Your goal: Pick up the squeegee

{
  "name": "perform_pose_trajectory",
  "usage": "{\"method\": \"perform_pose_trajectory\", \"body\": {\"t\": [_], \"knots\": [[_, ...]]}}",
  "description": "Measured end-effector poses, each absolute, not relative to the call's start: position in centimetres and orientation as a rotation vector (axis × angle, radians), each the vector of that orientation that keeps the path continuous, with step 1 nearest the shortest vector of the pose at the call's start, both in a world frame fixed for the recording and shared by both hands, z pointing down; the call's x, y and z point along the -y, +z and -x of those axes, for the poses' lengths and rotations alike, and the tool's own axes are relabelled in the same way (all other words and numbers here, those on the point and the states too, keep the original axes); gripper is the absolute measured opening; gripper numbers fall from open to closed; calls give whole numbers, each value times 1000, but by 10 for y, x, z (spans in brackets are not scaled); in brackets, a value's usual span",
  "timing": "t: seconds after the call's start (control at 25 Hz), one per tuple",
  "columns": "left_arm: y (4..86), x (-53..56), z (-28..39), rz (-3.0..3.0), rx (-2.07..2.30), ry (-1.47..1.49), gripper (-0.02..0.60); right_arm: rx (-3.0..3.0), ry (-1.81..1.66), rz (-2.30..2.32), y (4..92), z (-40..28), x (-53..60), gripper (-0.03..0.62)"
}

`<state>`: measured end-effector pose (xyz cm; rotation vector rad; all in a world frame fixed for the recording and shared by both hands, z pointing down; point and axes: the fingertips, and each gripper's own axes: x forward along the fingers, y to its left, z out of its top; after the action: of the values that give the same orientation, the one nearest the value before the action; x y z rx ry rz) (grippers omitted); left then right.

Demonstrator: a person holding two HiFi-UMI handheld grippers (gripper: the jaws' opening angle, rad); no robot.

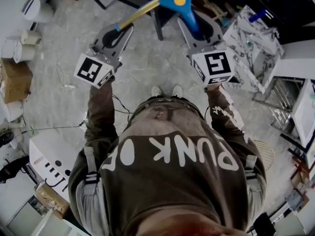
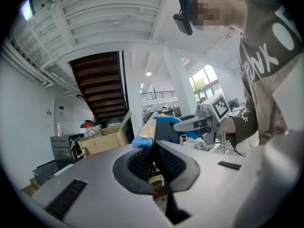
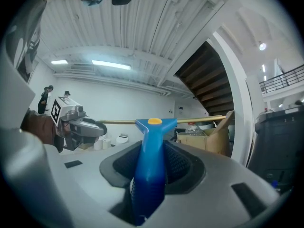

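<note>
The squeegee [image 1: 178,3] is being held aloft on outstretched arms [image 1: 100,113]. Its handle [image 1: 189,17] is being clamped by the right gripper [image 1: 201,32], and its blade tip [image 1: 118,27] is being pinched by the left gripper [image 1: 119,33].

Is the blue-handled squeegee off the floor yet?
Lifted: right claw clamps its blue handle, left claw pinches the brass blade's tip, floor below.

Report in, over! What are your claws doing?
Right claw shut on handle of blue plastic squeegee. Left claw shut on its brass blade end. Squeegee off the floor. Nothing in the way.
</note>
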<state>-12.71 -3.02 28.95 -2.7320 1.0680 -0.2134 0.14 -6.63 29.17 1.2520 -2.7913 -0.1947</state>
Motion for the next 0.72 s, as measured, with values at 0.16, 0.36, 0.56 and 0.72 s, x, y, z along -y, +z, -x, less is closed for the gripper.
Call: {"method": "perform_pose_trajectory", "body": {"t": [0.16,0.36,0.56,0.72], "knots": [[288,29,129,2728,-1074,-220,3,2793,-201,-1246,291,-1,66,144],[287,29,129,2724,-1076,-225,3,2800,-186,-1238,293,-1,68,144],[286,29,130,2722,-1078,-225,3,2808,-185,-1233,292,0,67,144],[287,30,129,2722,-1078,-225,3,2813,-185,-1232,292,0,68,144]]}}
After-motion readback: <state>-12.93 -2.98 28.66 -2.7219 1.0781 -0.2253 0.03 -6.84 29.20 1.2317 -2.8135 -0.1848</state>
